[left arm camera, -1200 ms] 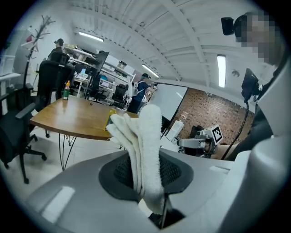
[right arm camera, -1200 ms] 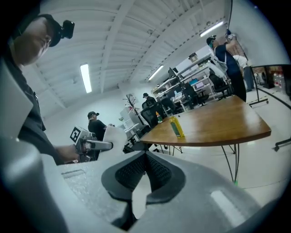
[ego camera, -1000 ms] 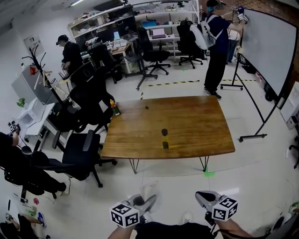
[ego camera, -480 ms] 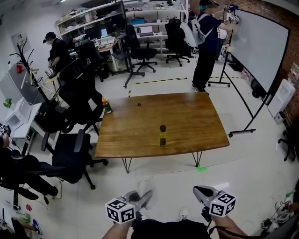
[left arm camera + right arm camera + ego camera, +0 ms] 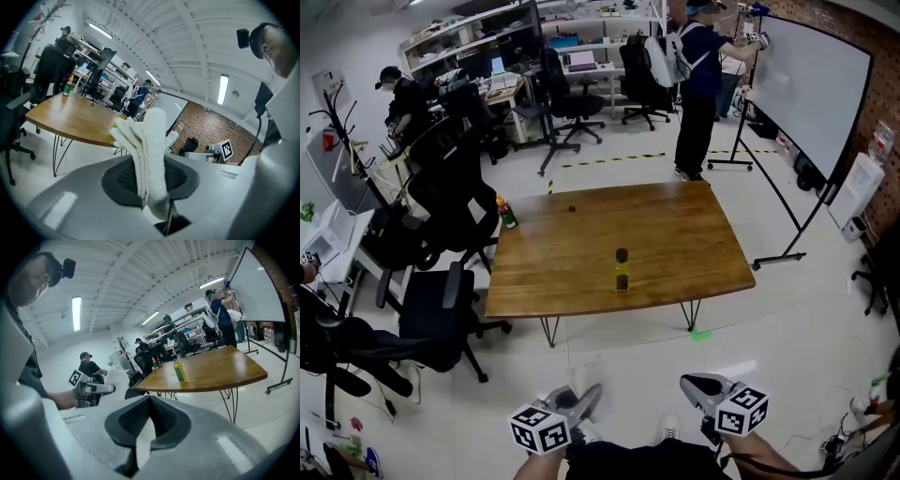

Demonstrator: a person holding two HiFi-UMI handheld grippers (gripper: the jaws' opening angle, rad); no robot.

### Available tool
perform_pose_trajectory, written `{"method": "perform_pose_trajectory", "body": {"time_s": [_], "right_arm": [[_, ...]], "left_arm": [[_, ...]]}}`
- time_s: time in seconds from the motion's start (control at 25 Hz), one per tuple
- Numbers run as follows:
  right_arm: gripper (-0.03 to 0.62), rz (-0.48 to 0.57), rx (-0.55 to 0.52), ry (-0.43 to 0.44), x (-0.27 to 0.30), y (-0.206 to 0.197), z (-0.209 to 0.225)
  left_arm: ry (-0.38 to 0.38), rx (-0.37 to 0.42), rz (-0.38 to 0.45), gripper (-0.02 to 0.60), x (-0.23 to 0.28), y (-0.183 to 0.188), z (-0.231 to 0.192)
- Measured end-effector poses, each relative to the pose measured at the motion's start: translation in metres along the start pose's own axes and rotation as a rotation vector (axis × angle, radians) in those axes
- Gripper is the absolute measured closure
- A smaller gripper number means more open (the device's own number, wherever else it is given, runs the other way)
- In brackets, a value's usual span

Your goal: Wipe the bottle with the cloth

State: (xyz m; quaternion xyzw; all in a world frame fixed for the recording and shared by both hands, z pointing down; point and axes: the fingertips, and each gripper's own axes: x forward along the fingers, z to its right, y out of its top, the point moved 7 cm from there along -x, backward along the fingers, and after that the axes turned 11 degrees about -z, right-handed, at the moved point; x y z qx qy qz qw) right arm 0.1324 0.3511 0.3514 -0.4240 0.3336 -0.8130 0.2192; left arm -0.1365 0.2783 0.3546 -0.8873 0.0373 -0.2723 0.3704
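Head view: bottle (image 5: 622, 272) well beyond left gripper (image 5: 592, 392) clamping cloth (image 5: 151, 145)

White cloth (image 5: 152, 154), dark-capped yellow bottle (image 5: 622, 277), brown wood-grain table (image 5: 675, 234), black office chairs (image 5: 431, 314)

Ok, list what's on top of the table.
On the table: a yellow bottle near the front edge, a green bottle at its far left corner, and a small dark thing, too small to identify. Nothing hides the tabletop.
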Motion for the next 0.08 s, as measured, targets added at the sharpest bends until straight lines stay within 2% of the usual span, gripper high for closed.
{"method": "perform_pose_trajectory", "body": {"time_s": [0.08], "right_arm": [[0.586, 0.0, 0.0, 0.004, -0.0007, 0.0019, -0.0007]], "left_arm": [[0.0, -0.004, 0.006, 0.476, -0.0016, 0.0032, 0.0008]]}}
